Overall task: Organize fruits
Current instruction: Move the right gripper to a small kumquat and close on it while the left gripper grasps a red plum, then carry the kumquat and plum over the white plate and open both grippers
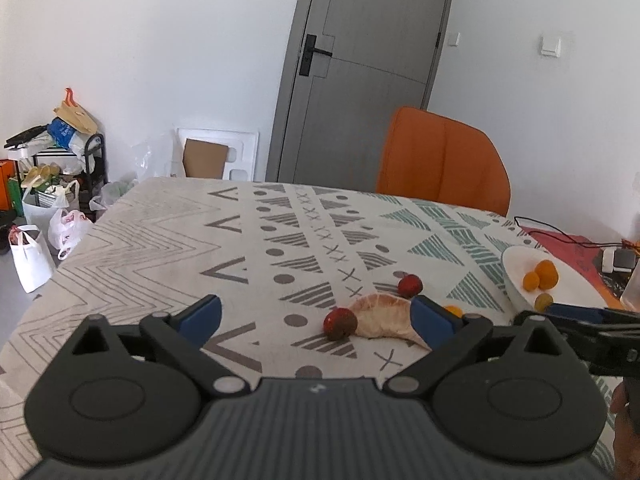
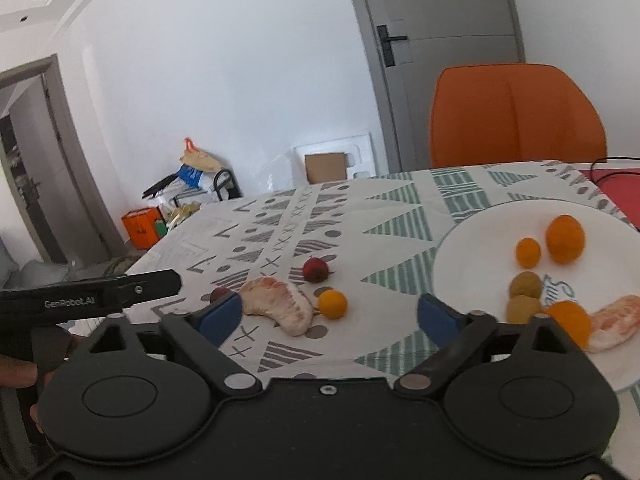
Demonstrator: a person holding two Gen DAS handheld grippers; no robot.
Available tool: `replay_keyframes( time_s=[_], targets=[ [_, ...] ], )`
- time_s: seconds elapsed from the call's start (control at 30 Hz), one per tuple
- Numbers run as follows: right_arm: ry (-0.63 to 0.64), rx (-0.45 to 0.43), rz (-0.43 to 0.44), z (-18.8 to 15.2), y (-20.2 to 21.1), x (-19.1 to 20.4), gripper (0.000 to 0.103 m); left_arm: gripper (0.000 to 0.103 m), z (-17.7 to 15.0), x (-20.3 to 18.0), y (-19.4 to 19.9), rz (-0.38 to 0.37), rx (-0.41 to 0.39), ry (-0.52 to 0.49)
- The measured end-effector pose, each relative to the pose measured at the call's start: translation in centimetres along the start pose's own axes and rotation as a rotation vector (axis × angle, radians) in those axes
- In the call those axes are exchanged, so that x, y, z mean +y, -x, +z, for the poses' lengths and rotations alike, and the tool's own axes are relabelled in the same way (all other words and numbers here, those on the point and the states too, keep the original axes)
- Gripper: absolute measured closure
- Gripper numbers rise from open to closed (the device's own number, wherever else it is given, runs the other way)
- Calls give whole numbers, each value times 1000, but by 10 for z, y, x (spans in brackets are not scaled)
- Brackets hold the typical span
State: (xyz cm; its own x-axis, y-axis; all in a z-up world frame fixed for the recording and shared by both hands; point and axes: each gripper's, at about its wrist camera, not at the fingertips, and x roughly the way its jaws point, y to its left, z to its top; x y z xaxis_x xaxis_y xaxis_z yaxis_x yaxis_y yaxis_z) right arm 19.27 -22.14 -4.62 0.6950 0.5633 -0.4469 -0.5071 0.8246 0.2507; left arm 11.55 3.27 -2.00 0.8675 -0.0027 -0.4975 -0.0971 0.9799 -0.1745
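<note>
Both grippers, left gripper [image 1: 316, 316] & right gripper [image 2: 330, 314], gaped empty; loose fruit remained. Next, probably: grab pomelo wedge [image 2: 280, 306], move to plate [image 2: 472, 240].

Left gripper [image 1: 316, 316]: matte black body, ribbed grey centre panel, two round black discs, silver pivot pins, blue pads [image 1: 202, 316] on the fingers. Right gripper [image 2: 330, 314]: same build, one silver screw at centre. White "GenRobot.AI" lettering on the left unit's side; bare skin at its handle
</note>
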Motion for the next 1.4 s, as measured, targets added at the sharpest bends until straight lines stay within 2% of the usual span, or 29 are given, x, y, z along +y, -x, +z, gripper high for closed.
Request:
replay_keyframes(
  time_s=[0.2,0.53,0.67,0.77,0.87,0.9,1.0,1.23,1.33,1.4],
  targets=[
    [-8,48,6,4,-19,0,42,18,0,3,-13,3,38,6],
    [11,87,-4,9,-38,0,54,41,0,0,-37,-16,88,5],
    [29,107,-20,8,-46,1,60,46,-1,-1,-48,-28,111,3],
    [23,120,-27,6,-53,1,62,55,-1,-3,-56,-37,126,1],
    [27,121,-28,6,-56,3,62,79,-2,0,-59,-62,133,14],
    [30,123,-30,6,-57,2,63,81,-2,1,-60,-67,137,28],
    [34,131,-29,6,-60,4,69,81,-1,4,-57,-71,130,35],
    [56,130,-42,6,-65,8,70,81,3,9,-48,-52,104,34],
    [67,133,-46,5,-67,10,79,81,5,11,-44,-50,92,44],
    [73,140,-56,4,-68,12,82,81,6,13,-40,-55,82,53]
  ],
)
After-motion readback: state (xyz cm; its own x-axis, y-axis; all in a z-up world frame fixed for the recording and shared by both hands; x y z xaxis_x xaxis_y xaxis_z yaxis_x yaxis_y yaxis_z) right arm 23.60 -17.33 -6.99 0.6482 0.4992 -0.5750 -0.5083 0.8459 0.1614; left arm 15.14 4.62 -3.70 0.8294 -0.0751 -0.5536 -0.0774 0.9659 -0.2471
